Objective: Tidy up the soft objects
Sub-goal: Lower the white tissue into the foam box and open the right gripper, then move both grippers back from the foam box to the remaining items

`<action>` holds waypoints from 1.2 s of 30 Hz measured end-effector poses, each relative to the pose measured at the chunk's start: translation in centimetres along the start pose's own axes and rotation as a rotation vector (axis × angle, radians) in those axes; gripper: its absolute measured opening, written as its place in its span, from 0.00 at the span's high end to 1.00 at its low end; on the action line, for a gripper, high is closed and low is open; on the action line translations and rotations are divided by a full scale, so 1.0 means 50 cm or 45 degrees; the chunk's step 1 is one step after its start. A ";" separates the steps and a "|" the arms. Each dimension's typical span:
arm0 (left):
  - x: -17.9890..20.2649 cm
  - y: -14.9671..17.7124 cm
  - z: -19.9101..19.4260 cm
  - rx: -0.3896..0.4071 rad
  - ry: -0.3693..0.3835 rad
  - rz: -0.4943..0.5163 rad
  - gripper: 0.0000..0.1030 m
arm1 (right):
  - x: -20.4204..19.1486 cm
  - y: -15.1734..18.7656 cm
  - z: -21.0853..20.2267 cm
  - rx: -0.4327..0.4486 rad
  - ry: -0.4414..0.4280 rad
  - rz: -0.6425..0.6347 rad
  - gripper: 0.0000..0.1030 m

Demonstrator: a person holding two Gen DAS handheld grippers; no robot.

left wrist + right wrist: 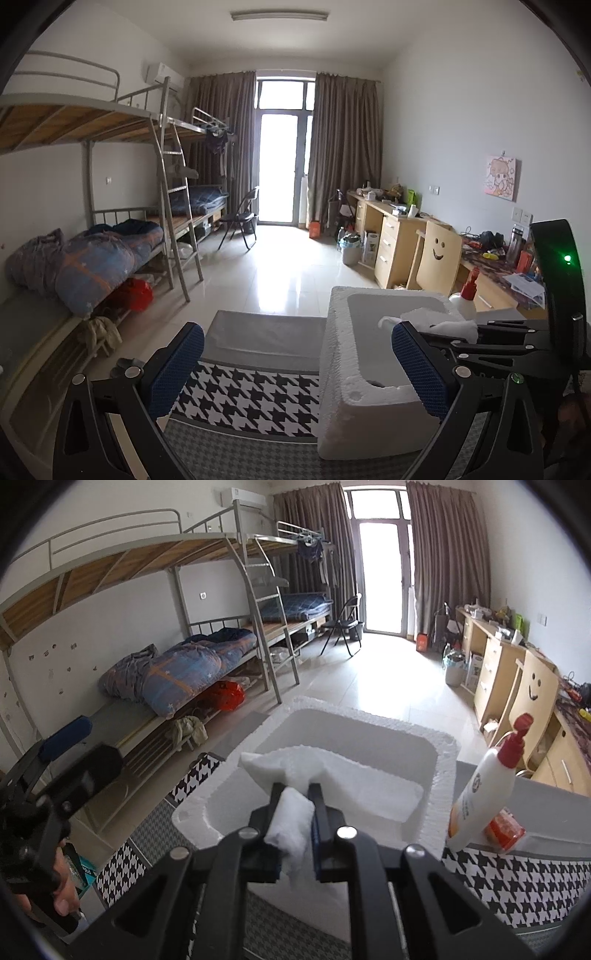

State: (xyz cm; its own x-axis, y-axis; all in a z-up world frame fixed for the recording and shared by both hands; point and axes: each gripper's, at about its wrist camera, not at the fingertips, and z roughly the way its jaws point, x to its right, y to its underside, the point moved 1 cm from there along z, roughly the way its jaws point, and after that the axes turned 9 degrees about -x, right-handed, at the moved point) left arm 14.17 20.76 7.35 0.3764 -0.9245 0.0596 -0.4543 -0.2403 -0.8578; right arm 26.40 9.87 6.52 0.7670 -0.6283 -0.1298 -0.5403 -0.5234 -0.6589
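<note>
From the left wrist view, the left gripper [295, 365] stands with its two blue-padded fingers [175, 369] wide apart and nothing between them, over a houndstooth cloth [251, 395]. One white foam box [354, 406] sits on that cloth, its near wall just beside the right-hand finger. Over the box's far right corner the right gripper [476, 332] reaches in from the side with one white soft sheet [436, 321] at its tip. One white bottle with a red pump [465, 299] stands behind the box.

From the right wrist view, the right gripper [295, 794] has its jaws nearly together, with a bunched fold of the white soft sheet [291, 827] between the pads (whether they still press on it I cannot tell). The rest of the sheet spreads forward into the hollow of the foam box [443, 786]. The same single bottle [484, 794] stands to the right, beside one small orange packet [504, 830]. At the left edge a hand [62, 897] grips the left gripper [62, 738], of which only one blue pad shows.
</note>
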 end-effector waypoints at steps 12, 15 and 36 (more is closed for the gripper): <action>0.000 -0.005 -0.004 0.003 -0.004 -0.002 0.01 | -0.005 0.011 -0.030 0.023 0.002 -0.026 0.33; 0.007 -0.005 -0.013 0.015 0.005 -0.004 0.01 | -0.004 0.011 -0.048 0.060 0.001 -0.016 0.33; 0.091 -0.003 -0.094 0.100 0.104 0.071 0.01 | 0.004 0.067 -0.204 0.308 0.096 -0.006 0.13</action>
State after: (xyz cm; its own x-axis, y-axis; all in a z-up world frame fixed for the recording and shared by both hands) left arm 12.15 15.22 10.17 0.2838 -0.9576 0.0498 -0.4069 -0.1673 -0.8980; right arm 21.21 2.12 11.83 0.7363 -0.6723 -0.0768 -0.4315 -0.3791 -0.8186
